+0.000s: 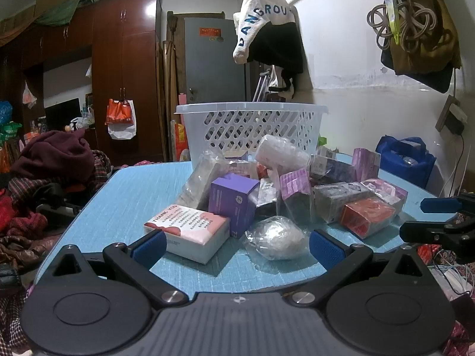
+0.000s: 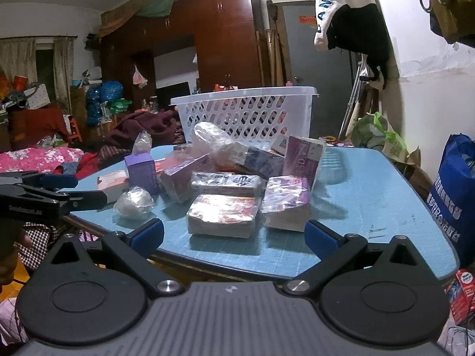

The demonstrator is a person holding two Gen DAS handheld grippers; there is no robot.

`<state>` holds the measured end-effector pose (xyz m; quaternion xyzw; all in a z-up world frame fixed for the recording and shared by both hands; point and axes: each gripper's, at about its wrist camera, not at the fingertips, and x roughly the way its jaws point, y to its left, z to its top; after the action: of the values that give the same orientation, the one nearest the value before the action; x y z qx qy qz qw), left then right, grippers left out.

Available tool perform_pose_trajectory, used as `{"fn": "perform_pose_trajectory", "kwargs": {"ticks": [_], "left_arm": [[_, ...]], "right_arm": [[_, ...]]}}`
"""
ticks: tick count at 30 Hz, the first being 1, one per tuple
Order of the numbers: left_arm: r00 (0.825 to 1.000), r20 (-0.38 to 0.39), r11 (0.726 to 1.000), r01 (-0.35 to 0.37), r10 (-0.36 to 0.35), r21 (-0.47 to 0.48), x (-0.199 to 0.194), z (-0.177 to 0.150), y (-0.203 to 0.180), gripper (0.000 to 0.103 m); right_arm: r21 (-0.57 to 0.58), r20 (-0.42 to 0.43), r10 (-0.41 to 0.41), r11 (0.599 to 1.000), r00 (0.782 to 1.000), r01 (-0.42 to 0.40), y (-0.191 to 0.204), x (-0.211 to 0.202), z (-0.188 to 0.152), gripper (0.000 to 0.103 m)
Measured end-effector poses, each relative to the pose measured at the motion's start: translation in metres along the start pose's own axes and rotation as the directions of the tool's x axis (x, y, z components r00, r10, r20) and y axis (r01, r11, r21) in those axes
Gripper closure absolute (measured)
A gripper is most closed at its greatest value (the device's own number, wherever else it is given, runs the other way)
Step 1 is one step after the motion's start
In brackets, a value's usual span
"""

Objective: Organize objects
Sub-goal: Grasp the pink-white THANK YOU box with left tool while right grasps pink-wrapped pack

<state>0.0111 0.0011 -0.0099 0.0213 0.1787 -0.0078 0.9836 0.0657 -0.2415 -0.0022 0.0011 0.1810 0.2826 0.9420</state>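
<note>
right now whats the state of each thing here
left gripper: jaws open, empty
right gripper: jaws open, empty
basket: upright on table
pink box: lying flat
purple box: standing, closed
red box: flat, wrapped
wrapped ball: loose on table

Dim, cool indoor light from above — the wrapped packages beside the white basket (image 1: 251, 124) glare white and drop short soft shadows toward the camera. Fisheye bends walls around it; far corners behind look murky.

brown wardrobe (image 1: 124, 68) out back | grey door (image 1: 213, 59) | blue tote bag (image 2: 454, 195) floor-side | maroon clothes heap (image 1: 56, 154)
</note>
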Motion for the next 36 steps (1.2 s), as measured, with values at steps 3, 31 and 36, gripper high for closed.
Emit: {"fn": "perform_pose_trajectory", "kwargs": {"ticks": [3, 31, 36], "left_arm": [[1.0, 0.009, 1.0, 0.002, -0.002, -0.007, -0.002, 0.002, 0.002, 0.0], [0.998, 0.021, 0.998, 0.057, -0.057, 0.012, 0.05, -0.011, 0.058, 0.022], [0.997, 0.076, 1.0, 0.024, -0.023, -0.007, 0.033, -0.012, 0.066, 0.023]], "right_arm": [[0.017, 0.01, 0.009, 1.0, 1.0, -0.009, -0.003, -0.001, 0.0, 0.0], [-0.098, 0.041, -0.054, 0.994, 0.998, 0.058, 0.031, 0.03, -0.012, 0.039], [-0.101, 0.08, -0.027, 0.994, 0.996, 0.035, 0.031, 0.012, -0.012, 0.039]]}}
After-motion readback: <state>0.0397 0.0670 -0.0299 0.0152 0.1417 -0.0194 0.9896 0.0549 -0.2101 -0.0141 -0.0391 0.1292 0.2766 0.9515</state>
